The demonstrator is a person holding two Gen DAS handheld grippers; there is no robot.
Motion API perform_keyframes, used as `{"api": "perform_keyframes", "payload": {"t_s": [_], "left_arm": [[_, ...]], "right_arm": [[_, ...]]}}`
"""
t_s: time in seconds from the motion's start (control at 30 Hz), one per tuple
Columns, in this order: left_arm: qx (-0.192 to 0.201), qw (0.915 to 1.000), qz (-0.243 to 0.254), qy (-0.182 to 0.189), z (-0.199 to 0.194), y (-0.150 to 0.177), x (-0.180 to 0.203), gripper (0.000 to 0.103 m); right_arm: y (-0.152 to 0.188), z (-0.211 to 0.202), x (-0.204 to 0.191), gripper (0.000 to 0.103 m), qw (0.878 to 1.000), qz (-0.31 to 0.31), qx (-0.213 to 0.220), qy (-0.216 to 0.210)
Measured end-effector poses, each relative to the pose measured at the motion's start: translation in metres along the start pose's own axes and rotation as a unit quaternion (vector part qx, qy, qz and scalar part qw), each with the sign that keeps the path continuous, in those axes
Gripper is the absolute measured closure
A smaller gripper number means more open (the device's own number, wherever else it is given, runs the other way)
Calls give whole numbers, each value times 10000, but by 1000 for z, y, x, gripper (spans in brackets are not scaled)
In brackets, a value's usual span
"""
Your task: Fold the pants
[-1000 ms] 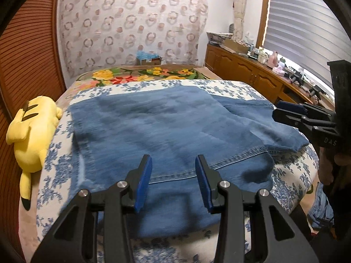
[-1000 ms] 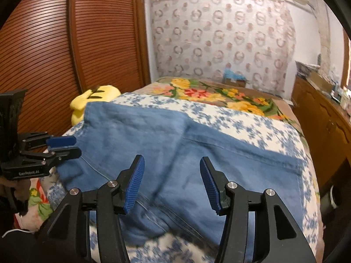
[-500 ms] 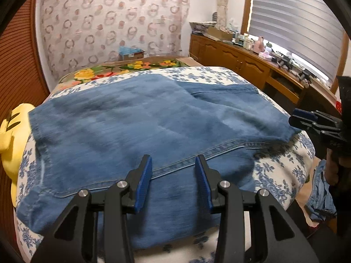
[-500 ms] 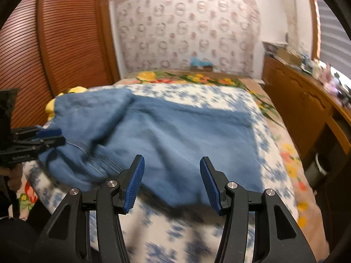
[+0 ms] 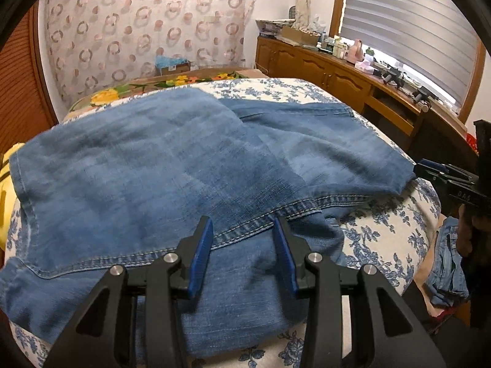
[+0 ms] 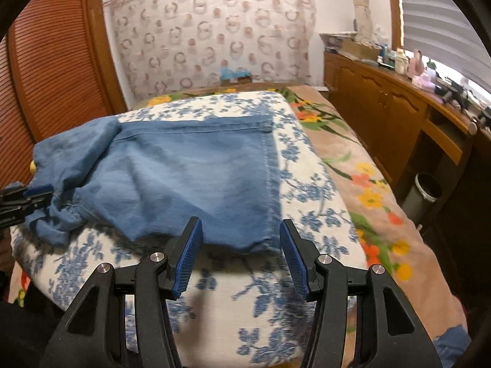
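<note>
Blue denim pants [image 5: 172, 165] lie spread across the bed [image 5: 383, 233], on a white cover w/ blue flower print. In the left wrist view the fabric is doubled: one layer lies over another, its stitched hem running diagonally just ahead of the left gripper [image 5: 242, 254]. That gripper hangs over the near part of the denim, jaws apart w/ nothing pinched between the blue pads [image 5: 201, 254]; they look to be just above the cloth, but the fisheye angle makes contact hard to judge. At the right edge of the same view, the right gripper [image 5: 428, 167] sits just beside the far corner of the pants, a hand [image 5: 469, 236] on its grip. In the right wrist view, the right gripper [image 6: 241, 254] points at the near hem corner of the denim; jaws apart, empty, the cloth edge lying between and just beyond the fingertips, not clamped. The left gripper [image 6: 36, 191] shows at the left edge of that view, next to the bunched-up part of the pants. A yellow plush toy [image 5: 4, 190] peeks out at the left side of the bed, partly under the denim edge. A wooden cabinet [image 5: 322, 73] w/ clutter on top runs along the right wall below the window blinds [image 5: 408, 21]; a louvred wooden door [image 6: 55, 70] stands on the left. More denim lies in a heap [image 5: 448, 263] on the floor beside the bed.
</note>
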State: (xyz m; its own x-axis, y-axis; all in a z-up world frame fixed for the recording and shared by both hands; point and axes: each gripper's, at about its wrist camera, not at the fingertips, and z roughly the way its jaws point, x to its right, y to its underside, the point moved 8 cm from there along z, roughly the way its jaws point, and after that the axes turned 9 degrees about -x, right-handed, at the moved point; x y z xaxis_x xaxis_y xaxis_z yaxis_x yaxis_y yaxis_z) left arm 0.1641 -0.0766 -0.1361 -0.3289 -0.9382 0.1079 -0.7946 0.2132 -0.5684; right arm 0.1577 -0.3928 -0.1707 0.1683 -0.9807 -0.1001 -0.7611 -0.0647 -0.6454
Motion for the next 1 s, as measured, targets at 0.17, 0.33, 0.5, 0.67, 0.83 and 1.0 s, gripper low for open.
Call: {"api": "perform_keyframes", "payload": {"t_s": [0.17, 0.33, 0.5, 0.67, 0.83, 1.0], "left_arm": [[-22, 10000, -27, -50, 8, 3, -2, 60], [76, 9998, 65, -181, 12, 6, 0, 59], [86, 9998, 80, -177, 13, 7, -1, 58], [110, 9999, 44, -126, 13, 8, -2, 58], [64, 9999, 43, -111, 12, 9, -3, 58], [-15, 10000, -40, -29, 7, 6, -7, 58]], "right_arm": [[0, 3, 9, 49, 9998, 165, -11, 54], [1, 14, 12, 49, 9996, 235, -137, 78], [4, 22, 5, 49, 9996, 174, -184, 88], [4, 24, -3, 62, 9998, 94, -167, 18], [-1, 27, -14, 84, 9995, 17, -212, -213], [-21, 15, -45, 87, 9979, -252, 33, -599]]}}
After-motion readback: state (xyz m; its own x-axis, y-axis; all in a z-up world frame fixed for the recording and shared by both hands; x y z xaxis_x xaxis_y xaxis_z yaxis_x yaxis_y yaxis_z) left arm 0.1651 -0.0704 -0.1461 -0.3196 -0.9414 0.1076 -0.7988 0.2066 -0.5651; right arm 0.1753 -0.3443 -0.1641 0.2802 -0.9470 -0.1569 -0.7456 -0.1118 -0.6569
